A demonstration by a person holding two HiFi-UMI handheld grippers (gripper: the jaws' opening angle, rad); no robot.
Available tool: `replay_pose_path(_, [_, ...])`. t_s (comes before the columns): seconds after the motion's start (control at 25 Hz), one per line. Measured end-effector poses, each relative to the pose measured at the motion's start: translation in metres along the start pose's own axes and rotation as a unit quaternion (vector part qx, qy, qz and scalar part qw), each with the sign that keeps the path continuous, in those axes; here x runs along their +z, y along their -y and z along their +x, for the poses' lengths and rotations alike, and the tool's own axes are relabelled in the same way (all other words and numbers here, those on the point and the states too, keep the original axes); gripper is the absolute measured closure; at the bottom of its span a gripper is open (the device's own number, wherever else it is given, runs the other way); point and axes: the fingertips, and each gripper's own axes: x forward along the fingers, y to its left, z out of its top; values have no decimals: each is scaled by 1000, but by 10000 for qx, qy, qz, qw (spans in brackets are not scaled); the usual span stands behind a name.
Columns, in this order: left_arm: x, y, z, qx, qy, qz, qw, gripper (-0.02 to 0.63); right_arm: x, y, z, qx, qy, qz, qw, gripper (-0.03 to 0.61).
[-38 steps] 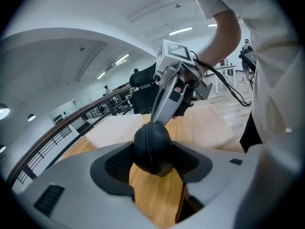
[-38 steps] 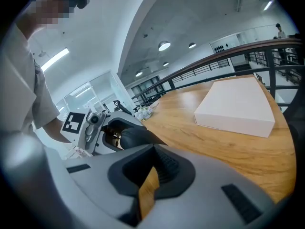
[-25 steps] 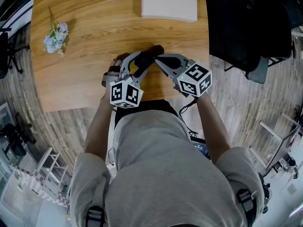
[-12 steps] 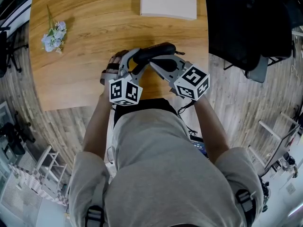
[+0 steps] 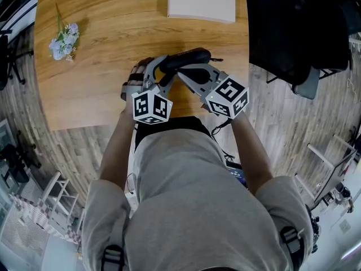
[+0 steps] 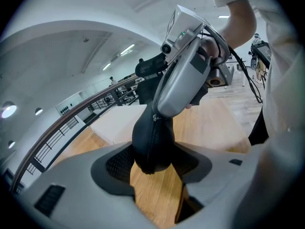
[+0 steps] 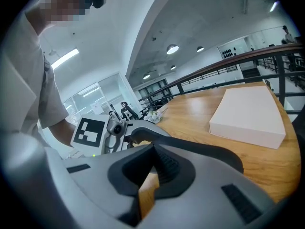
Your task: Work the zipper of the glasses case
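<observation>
- Vs 1 s ago: glasses case (image 5: 186, 60) is no longer tipped up-right as a short stub. It now lies longer across the head view, w/ its far end reaching right past the right gripper (image 5: 183, 72).
- Vs 0.5 s ago: almost no change. Both marker cubes sit a touch higher and the case is in approx the same spot.
- Meaning (judgement): the re-aim looks done, w/ the zip side turned toward the right tool. Work seems to be at the grab-the-pull stage or an early pull, not re-positioning.
- Left gripper (image 6: 152, 166): jaws narrow, clamped on the rounded near end of the case (image 6: 151, 144), pads pressing both sides. Case is held up off the table (image 5: 101, 66), above its near edge.
- Zip line (image 6: 148, 147) looks closed from the gripped end up to the zipper pull (image 6: 155, 119). Beyond that it's hidden by the right tool, so can't tell how far it's opened.
- Right gripper (image 7: 147, 161): jaws drawn together at the tips, only a slit of wood showing lower down. Pull is too small to see there, but the left gripper view shows those tips meeting right at the pull, so prob pinching it.
- Pose: both forearms come in from the body and the tools converge in a V. Left hand (image 5: 134, 81) is at the left, w/ that tool aimed up-right. Right tool is aimed left across the case, w/ tips nearly touching the left jaws.
- Nearby and untouched: white box (image 5: 201, 1) at the far edge, flower sprig (image 5: 65, 41) far left.
</observation>
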Motion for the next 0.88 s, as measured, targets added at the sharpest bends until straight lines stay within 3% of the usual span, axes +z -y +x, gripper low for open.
replay_pose_path(0.36, [-6, -2, 5, 66, -229, -74, 9997, 359, -3, -2, 13, -171, -83, -13, 9998, 554])
replay_pose_path(0.88, [-3, -6, 3, 84, -97, -169, 9998, 357, -1, -7, 21, 268, 95, 213, 9994, 554])
